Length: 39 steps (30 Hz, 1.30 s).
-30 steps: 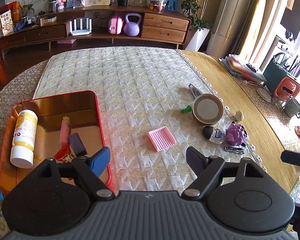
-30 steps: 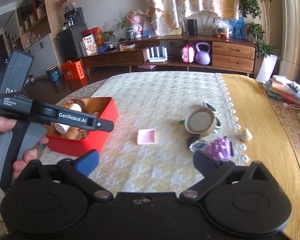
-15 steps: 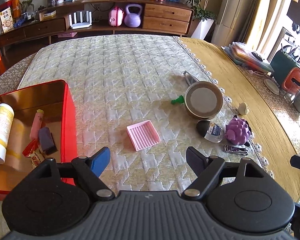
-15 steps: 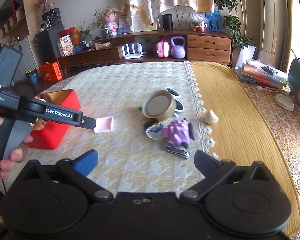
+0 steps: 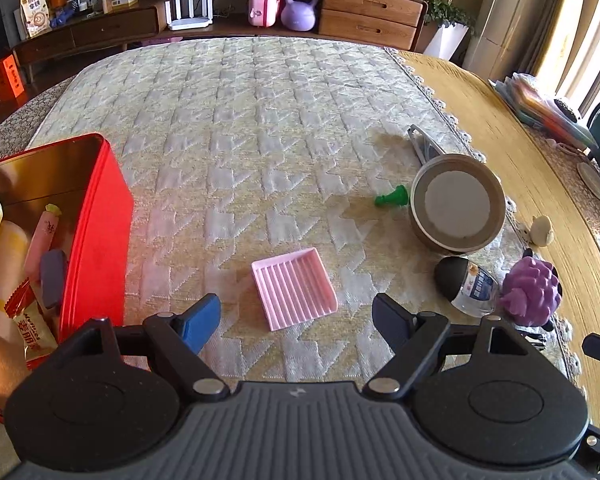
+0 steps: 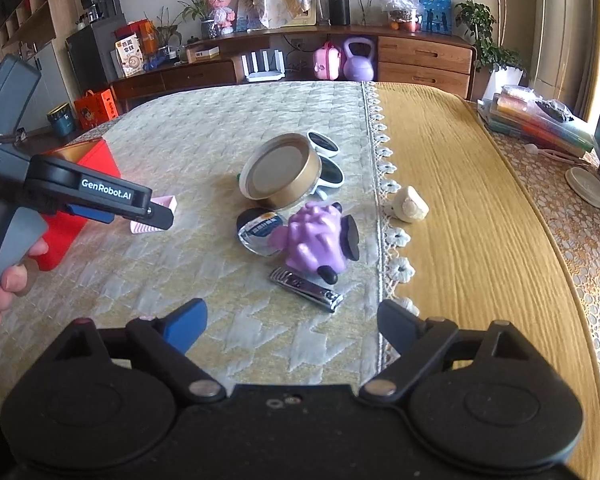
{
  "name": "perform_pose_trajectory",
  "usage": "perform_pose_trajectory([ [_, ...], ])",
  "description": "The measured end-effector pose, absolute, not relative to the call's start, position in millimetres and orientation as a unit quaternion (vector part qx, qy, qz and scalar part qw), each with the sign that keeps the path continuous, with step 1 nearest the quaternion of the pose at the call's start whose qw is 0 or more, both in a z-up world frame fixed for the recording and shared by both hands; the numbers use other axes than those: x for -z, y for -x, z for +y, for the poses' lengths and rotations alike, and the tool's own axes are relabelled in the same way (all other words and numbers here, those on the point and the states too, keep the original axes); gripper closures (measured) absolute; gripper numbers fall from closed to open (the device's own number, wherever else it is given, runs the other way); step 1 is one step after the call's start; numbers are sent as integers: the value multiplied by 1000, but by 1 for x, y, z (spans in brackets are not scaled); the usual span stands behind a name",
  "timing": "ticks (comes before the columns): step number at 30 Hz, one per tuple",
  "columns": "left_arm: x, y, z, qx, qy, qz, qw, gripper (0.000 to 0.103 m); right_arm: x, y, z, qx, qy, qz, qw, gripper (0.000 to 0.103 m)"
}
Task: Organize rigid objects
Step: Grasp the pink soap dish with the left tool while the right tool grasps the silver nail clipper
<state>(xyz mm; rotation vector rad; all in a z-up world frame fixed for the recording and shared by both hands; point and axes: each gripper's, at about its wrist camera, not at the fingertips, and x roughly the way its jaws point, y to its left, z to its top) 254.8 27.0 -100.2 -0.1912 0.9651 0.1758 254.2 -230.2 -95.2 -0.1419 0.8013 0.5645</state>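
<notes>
L gripper (image 5: 296,316) wide open over pink tray (image 5: 294,288), R gripper (image 6: 290,320) empty, closing nr nail clipper (image 6: 307,289), red tin (image 5: 96,232) at left

Both cams sit right behind their own fingers, angled down at the table and toward the far sideboard (image 5: 220,28). The left wrist view hangs low and close over the quilted cloth (image 5: 236,128), with the red tin (image 5: 108,216) at its left edge and the pink tray (image 5: 294,288) just ahead. The right wrist view sits further right, over the cloth's lace edge, close to the nail clipper (image 6: 306,288). It also catches the left gripper (image 6: 160,216) side-on. Shared: the tray, round tin (image 5: 458,204), small bottle (image 5: 466,286), purple toy (image 5: 530,292) and red tin.
</notes>
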Motion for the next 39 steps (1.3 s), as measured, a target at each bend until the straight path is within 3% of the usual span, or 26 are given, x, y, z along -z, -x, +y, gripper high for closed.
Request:
perform_pose_trajectory([
  [12, 113, -269, 24, -111, 71, 455, 880, 20, 113, -279, -222, -283, 102, 391, 870, 33],
  [18, 115, -270, 20, -109, 59, 449, 885, 20, 113, -280, -220, -288, 122, 376, 873, 51],
  [22, 114, -267, 21, -106, 56, 445, 888, 28, 112, -276, -219, -288, 128, 370, 874, 57],
  [28, 110, -263, 25, -99, 55, 439, 891, 58, 111, -267, -216, -286, 133, 367, 875, 79],
  [32, 109, -260, 27, -88, 54, 440, 892, 58, 110, -258, -212, -287, 138, 365, 875, 90],
  [39, 107, -249, 31, -75, 59, 442, 892, 58, 108, -245, -207, -274, 122, 374, 878, 93],
])
